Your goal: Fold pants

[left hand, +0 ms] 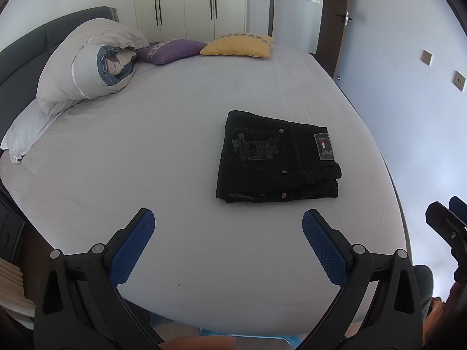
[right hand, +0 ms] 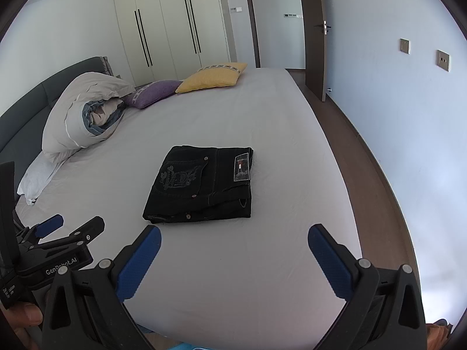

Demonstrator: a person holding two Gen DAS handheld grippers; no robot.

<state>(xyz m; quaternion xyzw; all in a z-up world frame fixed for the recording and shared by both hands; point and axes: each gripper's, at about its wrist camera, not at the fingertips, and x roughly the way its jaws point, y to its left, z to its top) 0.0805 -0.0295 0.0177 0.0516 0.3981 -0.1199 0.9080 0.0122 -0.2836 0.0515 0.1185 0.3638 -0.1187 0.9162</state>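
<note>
Black tongs [left hand: 228, 222] (blue textured pads [left hand: 324, 246])

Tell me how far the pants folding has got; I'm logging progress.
Done: the black pants lie folded in a compact stack on the bed. In hand: nothing; the left gripper and right gripper are open, short of the stack. Left: apparently nothing.

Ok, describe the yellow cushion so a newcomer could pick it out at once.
Start from the big bed under its pale sheet, and look to the far end near the wardrobe doors. Two cushions lie there side by side; the yellow cushion is the one nearer the open door, beside the purple cushion, and it alone is mustard yellow.
</note>
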